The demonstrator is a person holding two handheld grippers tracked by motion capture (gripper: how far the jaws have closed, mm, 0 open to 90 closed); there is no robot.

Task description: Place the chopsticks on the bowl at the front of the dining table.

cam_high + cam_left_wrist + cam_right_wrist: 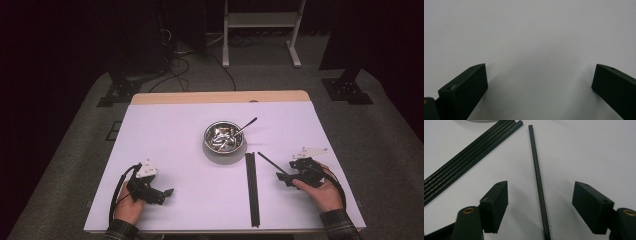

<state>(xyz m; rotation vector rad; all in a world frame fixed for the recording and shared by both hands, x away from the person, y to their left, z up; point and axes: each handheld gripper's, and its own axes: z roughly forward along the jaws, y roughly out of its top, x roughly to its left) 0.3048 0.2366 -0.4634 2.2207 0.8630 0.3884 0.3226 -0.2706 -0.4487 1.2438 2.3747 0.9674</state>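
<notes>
A thin black stick [538, 177] lies on the white bench [170, 135], between the wide-apart jaws of the right claw [540, 207]; neither jaw touches it. In the high view the stick [272, 163] runs slantwise from that claw [281, 176] toward the bowl [224, 138]. Just to its left lies a bundle of black rods [252, 187], side by side and pointing away from the person; in the right gripper view the bundle [469, 160] runs diagonally, apart from the stick.

The steel bowl sits near the bench's middle, just beyond the rods' far end, with small pieces inside that are too small to tell. A spoon [244, 126] leans in it, handle out over the rim to the right.

The right hand [325, 192] holds its claw low on the bench. The left claw [169, 192], held by the left hand [129, 207], rests well apart to the left; its jaws stand wide over bare bench [531, 37], holding nothing.
</notes>
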